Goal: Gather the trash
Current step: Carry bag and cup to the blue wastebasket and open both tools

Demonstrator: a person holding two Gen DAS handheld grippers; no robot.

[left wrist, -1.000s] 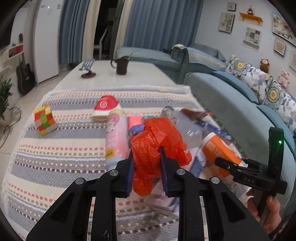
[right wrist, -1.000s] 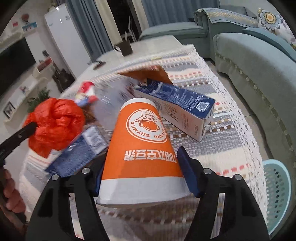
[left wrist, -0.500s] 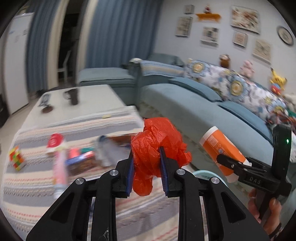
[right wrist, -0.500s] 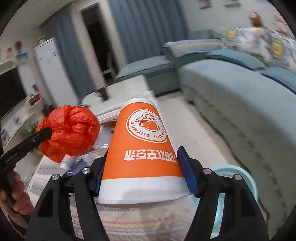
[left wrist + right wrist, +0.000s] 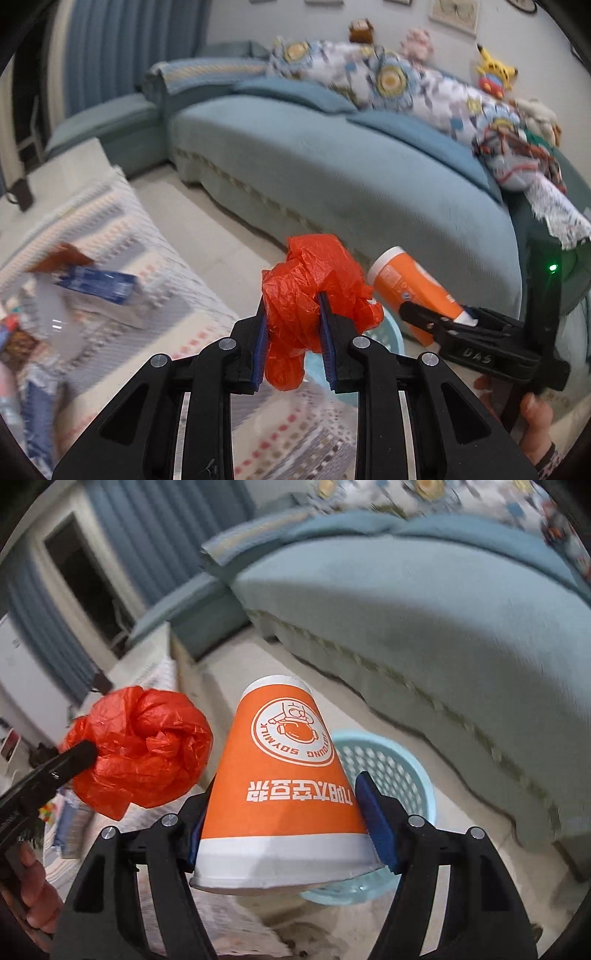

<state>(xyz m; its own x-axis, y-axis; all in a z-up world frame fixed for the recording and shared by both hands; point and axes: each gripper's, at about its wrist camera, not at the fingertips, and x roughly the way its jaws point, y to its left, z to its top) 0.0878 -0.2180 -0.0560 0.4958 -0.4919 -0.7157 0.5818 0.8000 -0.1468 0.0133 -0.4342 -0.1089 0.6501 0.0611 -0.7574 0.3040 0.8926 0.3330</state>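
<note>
A crumpled red plastic bag (image 5: 314, 280) is clamped in my left gripper (image 5: 291, 317), which is shut on it. An orange paper soymilk cup (image 5: 284, 775) sits bottom-forward between the pads of my right gripper (image 5: 284, 805); the jaws are opening slightly while the pads still touch the cup. A light blue mesh basket (image 5: 391, 760) stands on the floor just beyond and below the cup. In the left wrist view the cup (image 5: 402, 284) hangs right of the bag, and the basket's rim (image 5: 386, 332) peeks out under both. The bag (image 5: 140, 749) hangs left of the cup.
The table with the striped cloth (image 5: 147, 240) lies to the left, with a blue carton (image 5: 99, 284) and other blurred litter on it. A long teal sofa (image 5: 369, 177) with cushions runs behind the basket. Pale floor tiles (image 5: 295, 664) separate table and sofa.
Both grippers have swung right, away from the table's litter, with the bag and the cup still in them. The sofa and the blue basket have come into view.
</note>
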